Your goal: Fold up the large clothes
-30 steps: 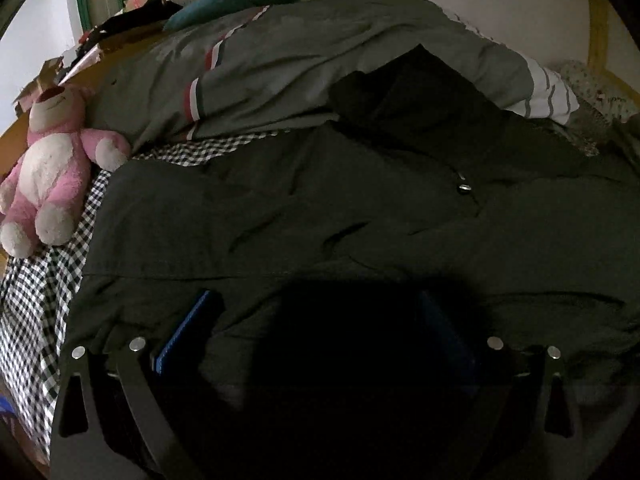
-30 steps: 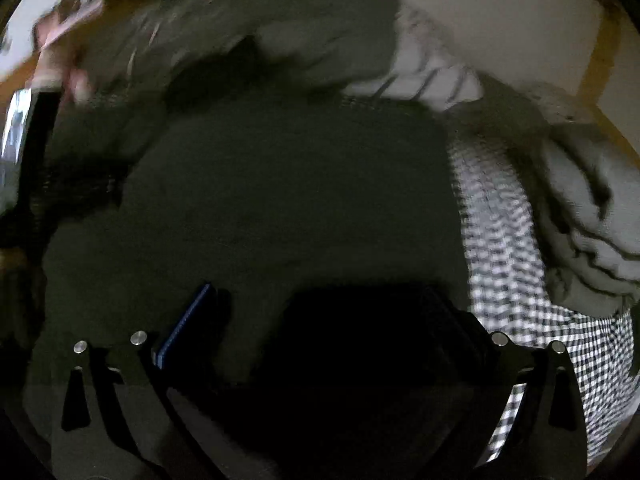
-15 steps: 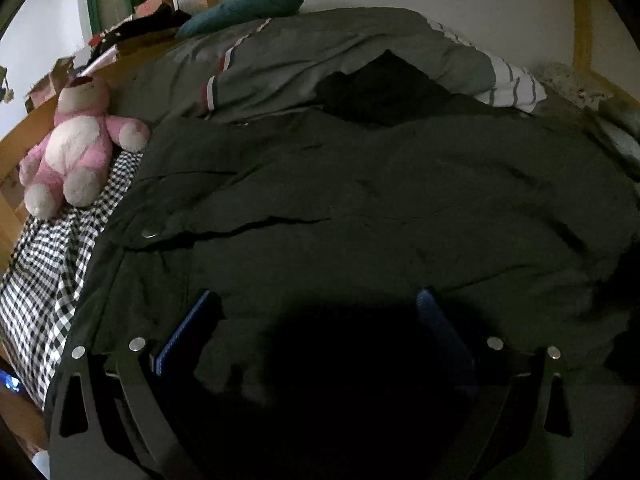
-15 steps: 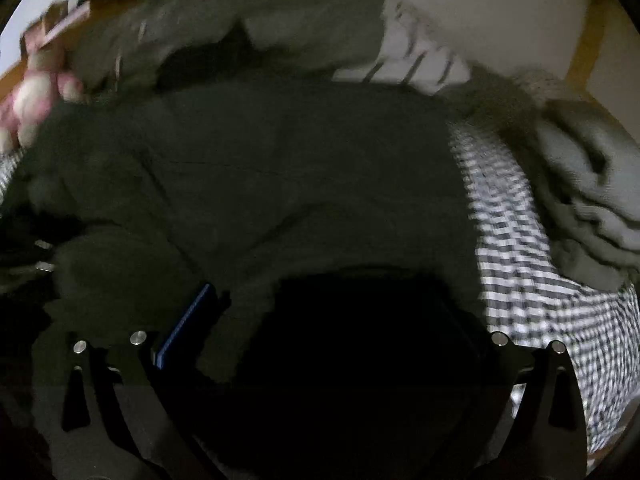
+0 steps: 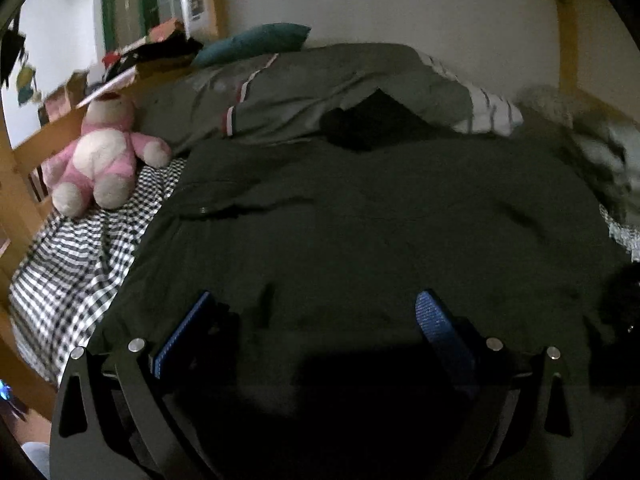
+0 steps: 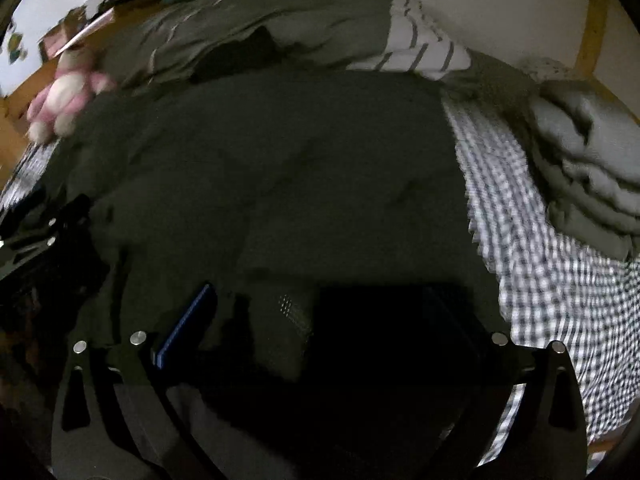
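Observation:
A large dark green jacket (image 5: 380,220) lies spread over the bed; it also fills the middle of the right wrist view (image 6: 280,168). My left gripper (image 5: 316,320) is open, its blue pads wide apart just above the jacket's near edge. My right gripper (image 6: 320,312) is open too, over the jacket's near right part; dark cloth and shadow hide its right pad. The left gripper shows at the left edge of the right wrist view (image 6: 36,236).
A pink plush bear (image 5: 100,156) sits on the checked sheet (image 5: 76,248) at the left, by the wooden bed rail (image 5: 16,184). A grey quilt (image 5: 320,84) and teal pillow (image 5: 252,42) lie behind. Folded grey clothes (image 6: 588,168) are stacked at the right.
Both grippers have pulled back towards the near edge of the bed. The jacket now lies flatter, with its front folded over and the snap no longer in the middle.

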{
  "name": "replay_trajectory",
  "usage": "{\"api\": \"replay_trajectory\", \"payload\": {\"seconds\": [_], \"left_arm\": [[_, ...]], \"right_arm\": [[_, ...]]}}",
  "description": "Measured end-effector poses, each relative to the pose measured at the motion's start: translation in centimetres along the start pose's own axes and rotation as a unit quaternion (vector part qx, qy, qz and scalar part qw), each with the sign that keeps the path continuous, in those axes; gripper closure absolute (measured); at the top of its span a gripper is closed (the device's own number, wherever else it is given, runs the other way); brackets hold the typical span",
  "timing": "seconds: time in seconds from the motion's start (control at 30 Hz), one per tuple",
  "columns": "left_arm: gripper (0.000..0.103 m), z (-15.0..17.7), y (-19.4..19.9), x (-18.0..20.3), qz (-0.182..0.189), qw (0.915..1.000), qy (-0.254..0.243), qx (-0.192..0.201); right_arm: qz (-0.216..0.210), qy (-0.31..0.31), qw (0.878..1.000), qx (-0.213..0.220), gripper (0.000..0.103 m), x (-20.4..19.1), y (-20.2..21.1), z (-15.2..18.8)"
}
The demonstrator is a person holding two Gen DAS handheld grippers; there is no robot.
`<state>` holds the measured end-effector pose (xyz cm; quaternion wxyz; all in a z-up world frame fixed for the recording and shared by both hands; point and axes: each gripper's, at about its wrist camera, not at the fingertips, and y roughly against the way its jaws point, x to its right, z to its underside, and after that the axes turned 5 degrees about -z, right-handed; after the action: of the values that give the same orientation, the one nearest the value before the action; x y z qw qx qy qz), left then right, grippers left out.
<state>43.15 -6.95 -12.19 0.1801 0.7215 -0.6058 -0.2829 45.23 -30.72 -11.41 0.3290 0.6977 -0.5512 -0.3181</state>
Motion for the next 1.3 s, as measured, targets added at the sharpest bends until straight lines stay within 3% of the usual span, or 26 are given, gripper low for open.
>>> {"api": "replay_trajectory", "payload": {"seconds": [0.07,0.17,0.27,0.37,0.5,0.73,0.83,0.97,1.07,1.13,1.23,1.3], "left_arm": [[0.005,1.1,-1.0,0.8,-0.005,0.9997,-0.02,-0.012],[0.005,2.0,-1.7,0.4,0.007,0.9999,-0.004,-0.007],[0.005,2.3,0.0,-0.3,0.006,0.9999,0.016,0.001],[0.005,4.1,1.8,-0.7,0.016,0.9998,0.006,0.006],[0.005,7.0,1.0,-0.5,0.017,0.9997,-0.014,-0.008],[0.005,8.9,3.9,-2.1,0.031,0.9995,-0.007,-0.003],[0.005,10.3,6.4,-4.8,0.04,0.9987,0.014,0.027],[0.005,11.7,8.5,-11.3,0.031,0.9917,0.108,0.062],[0.005,14.6,8.6,-15.7,0.057,0.9781,0.197,0.037],[0.005,16.8,7.6,-16.7,0.1,0.9679,0.228,-0.032],[0.005,18.3,6.4,-15.5,0.138,0.9612,0.21,-0.114],[0.005,18.4,6.0,-13.7,0.121,0.9696,0.154,-0.146]], "right_arm": [[0.011,0.021,0.999,-0.032,0.003,-0.4,-2.3,1.4],[0.013,0.028,0.999,-0.021,0.003,-0.3,-3.8,2.0],[0.018,0.014,0.999,-0.026,0.003,-0.3,-2.7,1.8],[0.01,0.02,1.0,0.005,0.003,-1.5,-0.2,2.9],[0.026,0.055,0.998,-0.013,0.003,-2.9,-1.9,4.6],[0.013,0.047,0.999,0.017,0.003,-2.2,-0.9,6.0],[-0.012,0.037,0.998,0.052,0.003,-1.4,2.6,7.2],[-0.015,0.018,0.997,0.072,0.003,0.4,5.6,9.4],[-0.017,0.004,0.998,0.068,0.003,1.5,6.3,11.3],[-0.021,-0.006,0.998,0.061,0.003,2.3,6.6,12.8],[-0.032,-0.021,0.998,0.045,0.003,2.9,6.8,14.8],[-0.038,-0.027,0.998,0.042,0.003,3.1,7.1,15.7]]}}
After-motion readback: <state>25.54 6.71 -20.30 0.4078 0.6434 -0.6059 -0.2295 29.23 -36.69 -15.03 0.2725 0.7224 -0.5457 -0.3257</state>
